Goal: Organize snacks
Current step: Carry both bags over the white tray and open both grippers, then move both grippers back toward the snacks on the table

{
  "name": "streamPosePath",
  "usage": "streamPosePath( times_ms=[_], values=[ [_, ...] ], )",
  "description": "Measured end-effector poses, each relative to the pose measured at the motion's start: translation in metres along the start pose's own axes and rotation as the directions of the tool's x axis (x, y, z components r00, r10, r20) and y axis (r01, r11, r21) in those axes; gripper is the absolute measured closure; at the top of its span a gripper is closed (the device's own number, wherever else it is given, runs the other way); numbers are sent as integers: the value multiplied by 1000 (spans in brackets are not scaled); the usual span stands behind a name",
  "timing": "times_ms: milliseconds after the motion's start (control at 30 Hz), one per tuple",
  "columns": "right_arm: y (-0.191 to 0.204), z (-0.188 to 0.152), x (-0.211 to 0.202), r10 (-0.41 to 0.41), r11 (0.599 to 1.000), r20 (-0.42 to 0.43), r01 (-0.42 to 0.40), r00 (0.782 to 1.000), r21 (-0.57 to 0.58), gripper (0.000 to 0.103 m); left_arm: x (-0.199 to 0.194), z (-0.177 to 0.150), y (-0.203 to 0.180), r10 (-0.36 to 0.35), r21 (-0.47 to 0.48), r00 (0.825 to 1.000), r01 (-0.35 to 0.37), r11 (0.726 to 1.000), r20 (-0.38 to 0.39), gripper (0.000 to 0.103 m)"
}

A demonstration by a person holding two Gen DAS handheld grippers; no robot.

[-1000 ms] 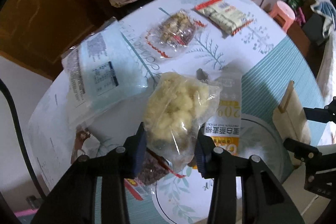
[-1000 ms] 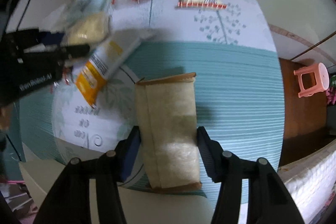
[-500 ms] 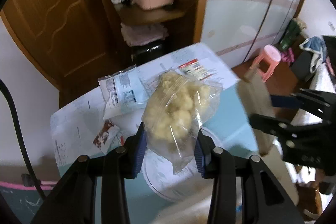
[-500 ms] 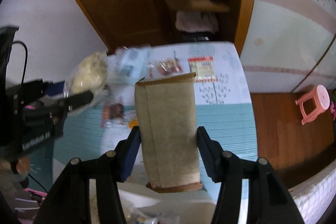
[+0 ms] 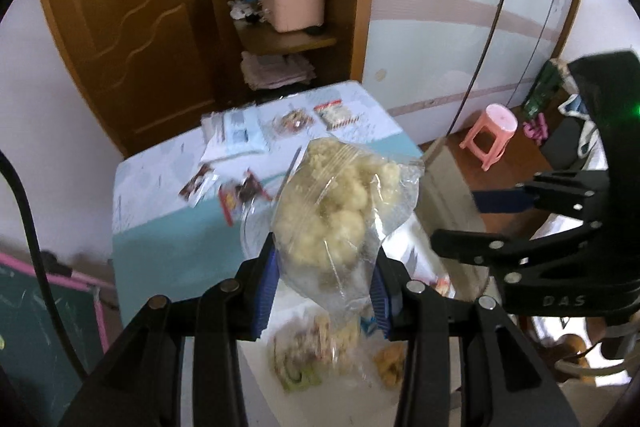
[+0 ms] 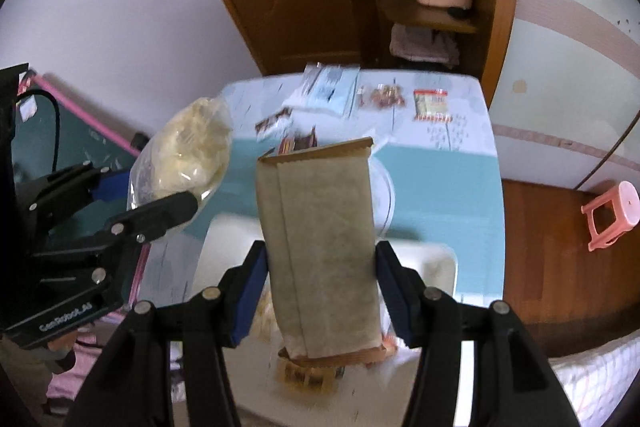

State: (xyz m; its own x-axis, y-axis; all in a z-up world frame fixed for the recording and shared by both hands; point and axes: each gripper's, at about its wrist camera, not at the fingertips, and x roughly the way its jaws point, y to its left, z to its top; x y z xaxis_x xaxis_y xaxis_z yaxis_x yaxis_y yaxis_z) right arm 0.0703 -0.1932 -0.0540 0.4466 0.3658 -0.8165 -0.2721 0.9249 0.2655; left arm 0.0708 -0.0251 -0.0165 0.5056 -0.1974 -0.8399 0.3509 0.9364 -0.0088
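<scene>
A clear bag of pale yellow puffs (image 5: 332,211) hangs in the air with my left gripper (image 5: 324,267) shut on its lower half. In the right wrist view the same bag (image 6: 192,147) and left gripper (image 6: 160,187) show at the left. My right gripper (image 6: 320,263) is shut on a tall beige paper packet (image 6: 320,239), held upright. From the left wrist view that right gripper (image 5: 456,219) appears at the right, with the packet (image 5: 444,179) blurred. Both loads hang above a white bin (image 6: 440,259) that holds several snacks (image 5: 312,351).
The table (image 6: 440,195) beyond has a teal cloth and a round glass plate (image 6: 386,187). On its far end lie a light blue pack (image 5: 240,135), a nut pack (image 5: 292,121), a red-edged pack (image 5: 336,113) and small dark wrappers (image 5: 200,183). A pink stool (image 5: 492,131) stands on the floor at the right.
Both grippers have risen and drawn back from the table, each still gripping its load. The table has shrunk in view, and the door, the shelf and the white bin have come into sight.
</scene>
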Motion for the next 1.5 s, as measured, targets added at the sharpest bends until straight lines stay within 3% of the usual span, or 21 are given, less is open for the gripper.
streamPosePath(
  times_ms=[400, 700, 767, 833, 867, 1233, 1500],
  values=[
    [17, -64, 14, -38, 999, -100, 34, 994, -43, 50, 22, -67, -21, 36, -22, 994, -38, 999, -105, 64],
    [21, -74, 12, -66, 997, -101, 62, 993, -45, 51, 25, -77, -28, 39, -31, 990, -44, 999, -136, 63],
    [19, -75, 13, -72, 997, -109, 69, 991, -30, 51, 26, -79, -27, 38, -38, 989, -44, 998, -143, 57],
    [16, -76, 14, -75, 997, -119, 73, 990, -20, 51, 26, -79, -27, 26, -45, 989, -33, 998, -148, 28],
    [15, -76, 15, -79, 997, -124, 78, 989, -15, 51, 25, -79, -28, 26, -46, 989, -33, 998, -145, 23],
    [5, -76, 21, -86, 995, -156, 91, 984, 29, 43, 22, -76, -33, 40, -21, 992, -43, 999, -123, 21],
    [0, -75, 26, -79, 995, -168, 88, 983, 44, 42, 26, -73, -31, 47, -20, 990, -50, 999, -136, 21]
  ],
)
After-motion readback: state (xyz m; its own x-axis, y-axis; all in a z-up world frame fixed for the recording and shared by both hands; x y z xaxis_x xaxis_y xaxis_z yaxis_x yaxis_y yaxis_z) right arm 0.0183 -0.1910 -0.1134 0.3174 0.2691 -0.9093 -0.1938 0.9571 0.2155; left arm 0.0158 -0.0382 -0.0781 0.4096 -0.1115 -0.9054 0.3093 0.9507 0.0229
